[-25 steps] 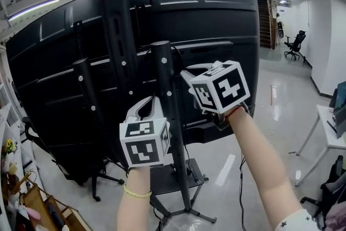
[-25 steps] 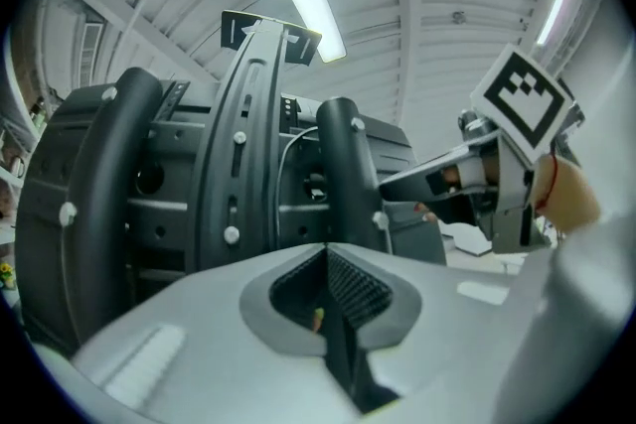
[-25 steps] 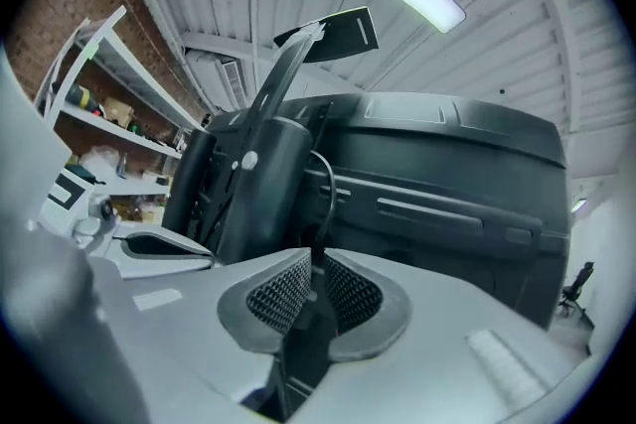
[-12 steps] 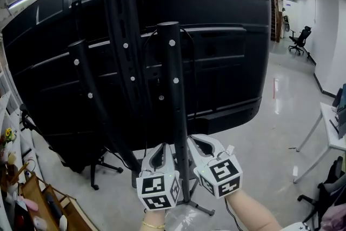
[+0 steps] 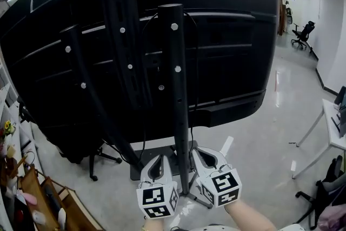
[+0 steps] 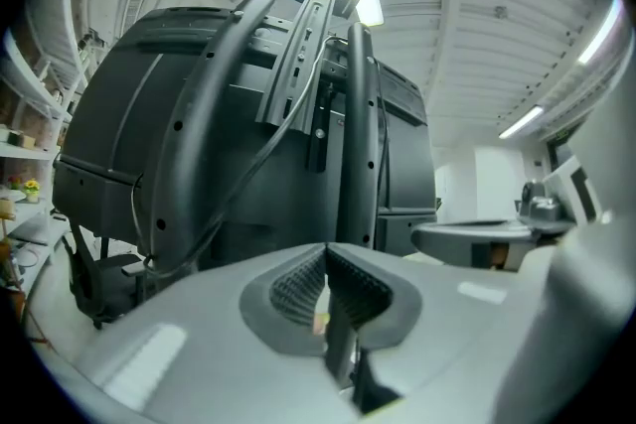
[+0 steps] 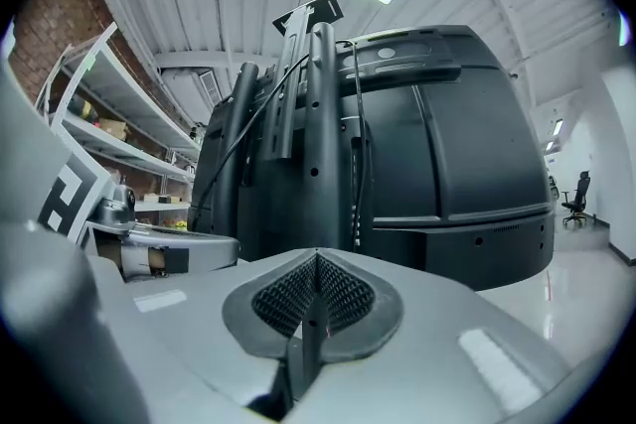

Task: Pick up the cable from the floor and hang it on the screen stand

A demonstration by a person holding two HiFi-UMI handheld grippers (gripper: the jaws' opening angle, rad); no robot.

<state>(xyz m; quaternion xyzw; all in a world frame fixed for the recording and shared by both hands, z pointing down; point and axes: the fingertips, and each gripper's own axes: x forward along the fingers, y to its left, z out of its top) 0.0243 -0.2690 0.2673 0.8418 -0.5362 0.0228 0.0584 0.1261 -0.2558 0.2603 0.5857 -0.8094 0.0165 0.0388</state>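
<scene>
Head view is showing the left gripper [image 5: 155, 162] and right gripper [image 5: 203, 155], both clenched and empty, flanking the tall black metal screen stand post [image 5: 178, 89]. A thin dark cable [image 6: 263, 154] is draping beside that post. If loosely hung, it could slip off.

the screen stand [image 5: 177, 89] is black and stands upright, its round post dotted with pale screws, fixed to the back of a big dark screen [image 5: 227, 46]. a thin black cable [image 6: 244, 179] hangs in a slack curve along its bars.
</scene>
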